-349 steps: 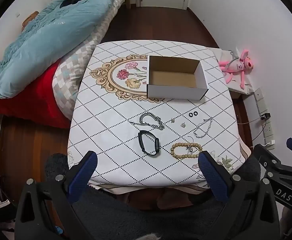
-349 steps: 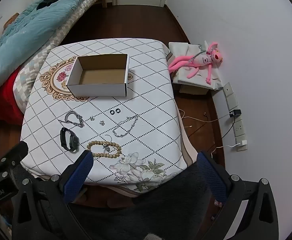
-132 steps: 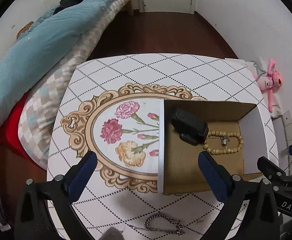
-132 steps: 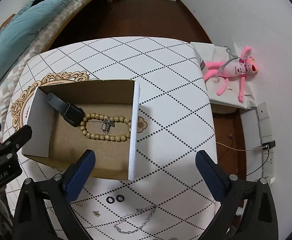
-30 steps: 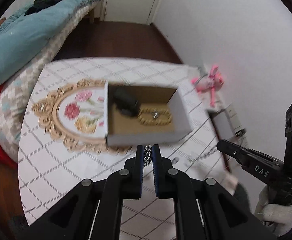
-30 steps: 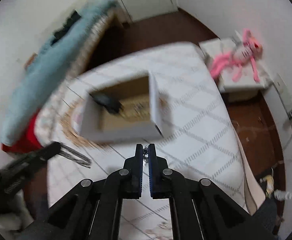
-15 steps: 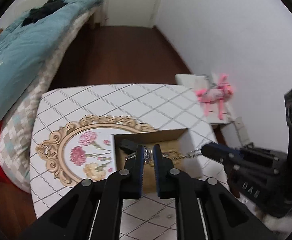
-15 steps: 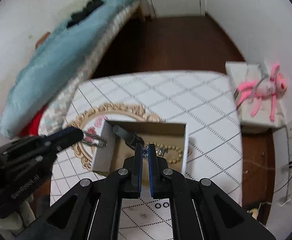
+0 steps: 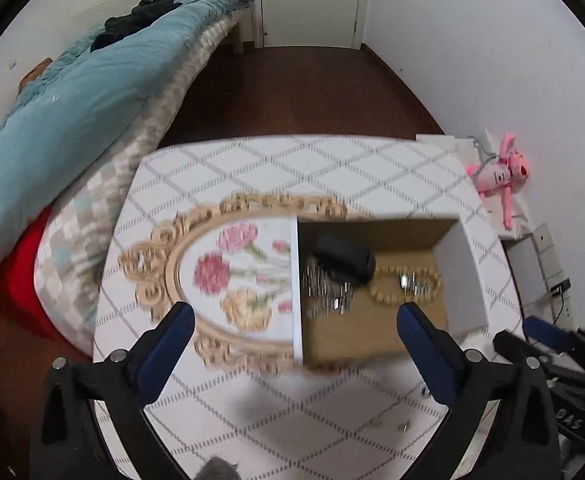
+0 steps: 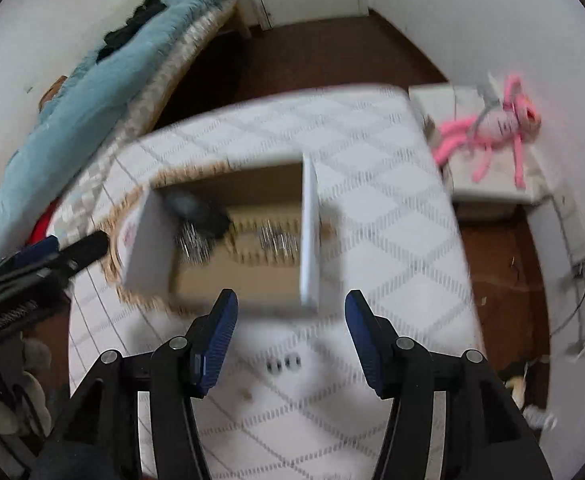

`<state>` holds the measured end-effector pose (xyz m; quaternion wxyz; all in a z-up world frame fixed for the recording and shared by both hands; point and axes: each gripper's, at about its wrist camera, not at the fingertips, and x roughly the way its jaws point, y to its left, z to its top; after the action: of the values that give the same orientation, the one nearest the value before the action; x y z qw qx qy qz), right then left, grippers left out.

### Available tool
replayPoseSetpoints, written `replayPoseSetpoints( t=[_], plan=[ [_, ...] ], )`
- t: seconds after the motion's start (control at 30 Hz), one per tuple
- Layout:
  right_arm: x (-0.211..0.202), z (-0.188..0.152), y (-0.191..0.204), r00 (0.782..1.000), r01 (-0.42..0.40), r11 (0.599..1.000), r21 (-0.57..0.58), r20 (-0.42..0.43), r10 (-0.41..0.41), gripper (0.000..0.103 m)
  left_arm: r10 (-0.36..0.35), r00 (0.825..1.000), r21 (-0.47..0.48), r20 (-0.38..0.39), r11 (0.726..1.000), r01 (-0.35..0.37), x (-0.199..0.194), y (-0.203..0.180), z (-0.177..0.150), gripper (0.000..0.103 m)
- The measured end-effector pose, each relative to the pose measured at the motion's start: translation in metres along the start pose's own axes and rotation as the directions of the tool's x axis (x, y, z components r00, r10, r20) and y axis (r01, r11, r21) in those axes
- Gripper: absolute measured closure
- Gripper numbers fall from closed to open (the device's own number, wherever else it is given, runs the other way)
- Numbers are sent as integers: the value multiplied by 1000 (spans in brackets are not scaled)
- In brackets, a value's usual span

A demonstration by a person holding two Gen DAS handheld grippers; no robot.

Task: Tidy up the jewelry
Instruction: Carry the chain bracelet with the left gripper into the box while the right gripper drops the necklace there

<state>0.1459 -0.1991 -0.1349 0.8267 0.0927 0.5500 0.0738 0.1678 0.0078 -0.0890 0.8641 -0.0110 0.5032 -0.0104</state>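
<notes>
Both the left gripper [image 9: 292, 338] and right gripper [image 10: 290, 326] hang with fingers spread wide and empty above the box [image 9: 462, 270], where a black band [image 9: 344, 258], beads [image 9: 406, 286] and blurred silver chains [image 9: 328, 294] lie

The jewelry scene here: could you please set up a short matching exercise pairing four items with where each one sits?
Items:
1. black wristband
2. wooden bead bracelet
3. two small black rings
4. pink plush toy

Places:
A. on the tablecloth, outside the box
B. off the table, by the wall
C. in the box, right part
D. in the box, left part

Pairs: 1-D, 2-C, 3-A, 4-B
</notes>
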Motion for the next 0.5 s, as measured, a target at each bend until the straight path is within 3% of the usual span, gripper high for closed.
replayPoseSetpoints(
  t=[0.13, 0.2, 0.3, 0.5],
  plan=[
    [36, -34, -8, 998, -2, 1000, 23, -69, 3, 49, 41, 998, -9, -53, 999, -41, 16, -1, -38, 0],
    [50, -44, -8, 997, 1, 1000, 16, -81, 0, 64, 62, 994, -6, -85, 998, -63, 27, 0, -51, 0],
    [64, -56, -4, 997, 15, 1000, -25, -70, -17, 71, 89, 988, -8, -130, 996, -91, 42, 5, -72, 0],
    [71, -64, 17, 997, 66, 990, -121, -39, -72, 71, 116, 980, 4, -164, 993, -117, 52, 9, -96, 0]
  ],
)
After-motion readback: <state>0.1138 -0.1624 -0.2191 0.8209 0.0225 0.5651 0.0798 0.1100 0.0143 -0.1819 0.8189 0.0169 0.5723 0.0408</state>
